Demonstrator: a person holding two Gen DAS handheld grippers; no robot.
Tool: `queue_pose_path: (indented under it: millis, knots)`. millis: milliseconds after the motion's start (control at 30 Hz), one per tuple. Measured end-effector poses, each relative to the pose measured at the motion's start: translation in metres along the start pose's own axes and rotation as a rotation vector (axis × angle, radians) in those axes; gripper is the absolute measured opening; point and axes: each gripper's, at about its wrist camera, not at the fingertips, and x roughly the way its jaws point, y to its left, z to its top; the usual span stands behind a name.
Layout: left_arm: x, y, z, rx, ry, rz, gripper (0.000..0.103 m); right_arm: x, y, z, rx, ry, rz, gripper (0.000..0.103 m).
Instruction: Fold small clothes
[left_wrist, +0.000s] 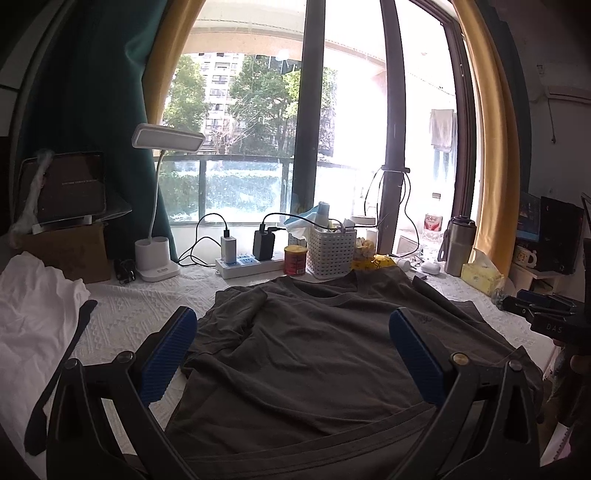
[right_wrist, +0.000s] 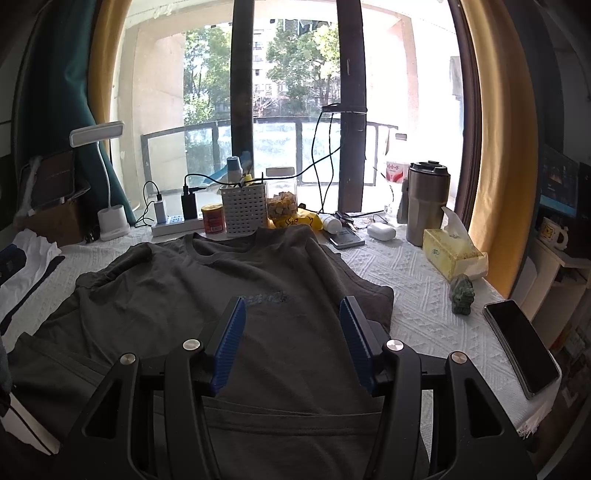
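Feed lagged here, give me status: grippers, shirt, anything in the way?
Left gripper open, right gripper open, both over dark T-shirt. Shirt spread flat, sleeves partly tucked, not gripped. White garment left, phone right, both off shirt.

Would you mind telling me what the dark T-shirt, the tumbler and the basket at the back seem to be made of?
T-shirt: soft knit, probably cotton jersey; matte, with limp creases and a ribbed collar.
Tumbler: brushed metal, likely stainless steel, by its dull silver sheen; the dark lid looks plastic.
Basket: white moulded plastic, judging by its rigid walls and even grid of holes.
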Motion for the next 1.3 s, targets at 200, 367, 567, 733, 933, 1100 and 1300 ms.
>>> queue_pose_path:
  millis: [200,367,567,733,933,1100,1300]
  knots:
    - [-0.0017,-0.0025,-0.0003,-0.002,-0.005,-0.015,0.102,-0.0005,0.0000,0.0003,0.000,-0.001,0.000,0.056]
    - [-0.0031,-0.0006,0.0001,-0.006,-0.010,-0.017,0.102,-0.0002,-0.0005,0.0013,0.003,0.000,-0.002,0.056]
    - [-0.0053,-0.0008,0.0006,-0.006,-0.017,-0.013,0.102,-0.0009,-0.0016,0.0014,0.002,-0.003,0.000,0.056]
    - [-0.0059,-0.0011,0.0006,-0.004,-0.019,-0.013,0.102,-0.0016,-0.0015,0.0020,0.001,-0.004,-0.004,0.056]
    - [-0.0068,-0.0008,0.0018,-0.003,-0.025,-0.013,0.102,-0.0023,-0.0018,0.0020,0.002,-0.005,-0.005,0.056]
    - [-0.0068,-0.0020,0.0012,-0.003,-0.024,-0.015,0.102,-0.0015,-0.0026,0.0015,0.002,-0.001,-0.004,0.056]
    - [-0.0071,-0.0029,0.0012,-0.003,-0.029,-0.013,0.102,-0.0012,-0.0027,0.0012,0.003,0.000,-0.004,0.056]
